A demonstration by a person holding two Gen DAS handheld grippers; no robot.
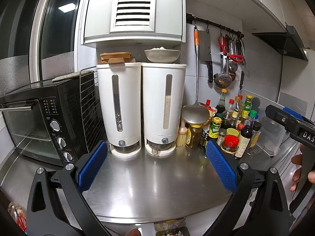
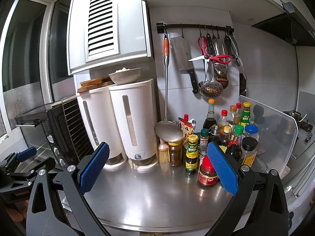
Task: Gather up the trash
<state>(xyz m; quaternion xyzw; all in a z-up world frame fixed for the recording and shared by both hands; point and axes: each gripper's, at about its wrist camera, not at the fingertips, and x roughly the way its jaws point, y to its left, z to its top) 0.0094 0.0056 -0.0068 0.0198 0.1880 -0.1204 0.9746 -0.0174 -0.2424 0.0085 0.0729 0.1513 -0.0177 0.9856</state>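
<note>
My left gripper (image 1: 157,147) is open over the bare steel counter (image 1: 157,186), nothing between its blue pads (image 1: 92,167). My right gripper (image 2: 158,147) is open too, above the same counter (image 2: 149,196), its right pad (image 2: 221,167) close in front of a red-capped jar (image 2: 206,175). Each gripper shows in the other's view: the right one (image 1: 283,112) at the right edge, the left one (image 2: 33,158) at the lower left. Below the counter's front edge lies what looks like a container of crumpled scraps (image 1: 171,229). No loose trash shows on the counter.
Two white grain dispensers (image 1: 141,108) stand against the wall, a black oven (image 1: 45,125) to their left. A cluster of sauce bottles (image 2: 222,137) fills the right, with a clear splash guard (image 2: 275,135) and a stove (image 2: 301,123) beyond. A ladle, cleaver and scissors (image 2: 214,58) hang above.
</note>
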